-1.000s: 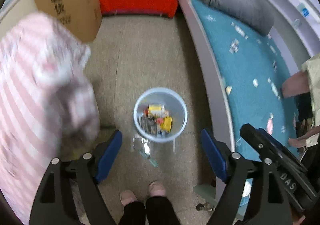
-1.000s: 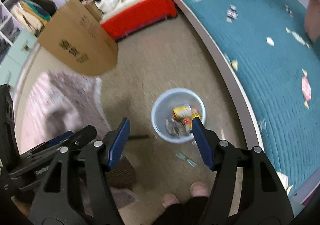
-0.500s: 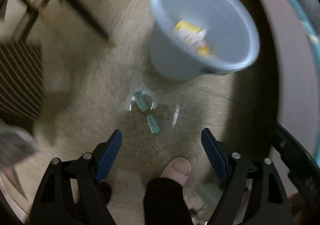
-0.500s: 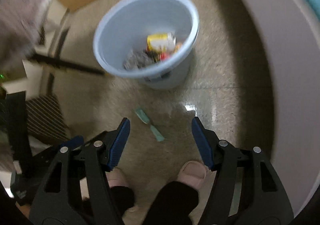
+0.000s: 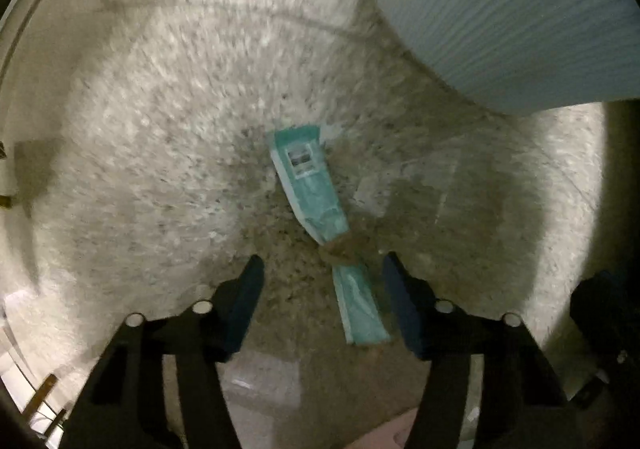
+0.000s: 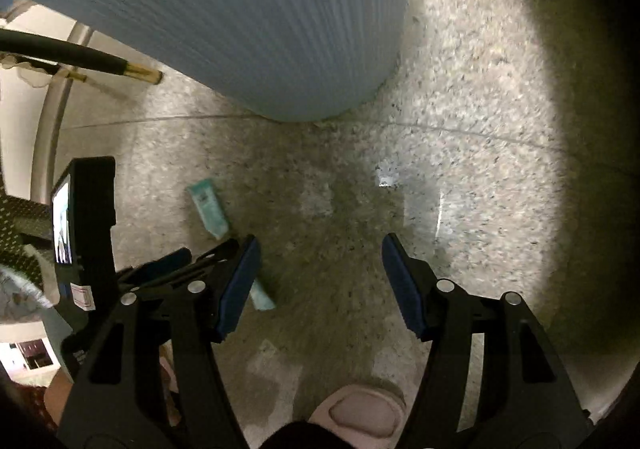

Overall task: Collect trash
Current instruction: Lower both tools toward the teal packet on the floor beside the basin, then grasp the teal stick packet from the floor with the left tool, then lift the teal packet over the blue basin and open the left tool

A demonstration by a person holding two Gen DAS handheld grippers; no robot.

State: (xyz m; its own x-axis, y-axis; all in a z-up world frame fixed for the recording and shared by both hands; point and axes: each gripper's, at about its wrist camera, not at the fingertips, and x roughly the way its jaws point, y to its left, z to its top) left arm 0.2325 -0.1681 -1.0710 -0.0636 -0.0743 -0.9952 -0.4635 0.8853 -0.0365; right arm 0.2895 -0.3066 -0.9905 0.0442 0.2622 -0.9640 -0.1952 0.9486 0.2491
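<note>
A teal wrapper [image 5: 310, 185] lies flat on the speckled floor, with a second teal strip [image 5: 358, 305] just below it. My left gripper [image 5: 322, 281] is open, low over the floor, and the lower strip lies between its fingers. The pale blue ribbed trash bin [image 5: 520, 9] stands at the upper right, close by. In the right wrist view the wrapper [image 6: 208, 209] lies left of centre, the bin [image 6: 260, 17] fills the top, and my right gripper [image 6: 318, 265] is open and empty over bare floor. The left gripper [image 6: 172, 265] shows at its left.
A black furniture leg with a brass tip [image 6: 120, 67] lies left of the bin. A pink slipper [image 6: 360, 409] is at the bottom edge. A bright wall or base runs along the left [image 5: 24, 89].
Both grippers have dropped from high above the room to just over the floor. The bin and wrapper now fill the views. Both grippers stay open.
</note>
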